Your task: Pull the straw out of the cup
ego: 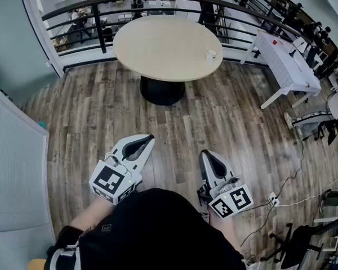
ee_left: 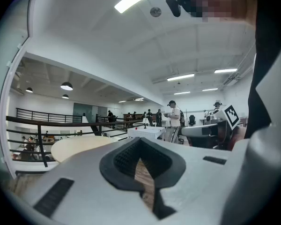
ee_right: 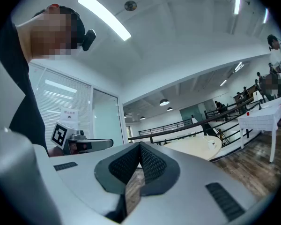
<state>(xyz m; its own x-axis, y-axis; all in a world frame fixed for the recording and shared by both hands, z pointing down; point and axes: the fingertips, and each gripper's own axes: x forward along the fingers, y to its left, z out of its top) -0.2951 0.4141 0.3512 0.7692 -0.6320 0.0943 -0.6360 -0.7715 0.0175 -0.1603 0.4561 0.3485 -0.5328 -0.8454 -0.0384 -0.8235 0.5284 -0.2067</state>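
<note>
Item: one cup, white, upright, near the right edge of a round pale desk in the upper middle of the head view. Contents: too small to make out, and the straw cannot be discerned at this size. The rest of the desk top is bare wood. Item: left tongs, lower middle-left of the frame, tips together with nothing between them and only floor showing through the gap behind the tips. Item: right tongs, lower middle-right, tips likewise together and holding nothing. Both tongs sit close to the person's body at the bottom edge, pointing up the frame toward the desk, well apart from the cup. Surroundings: dark wood-plank floor between tongs and desk; a black railing curving behind the desk along the top of the frame; a long white desk at the upper right with a small red object on it; a white cable trailing across the floor at the lower right.
</note>
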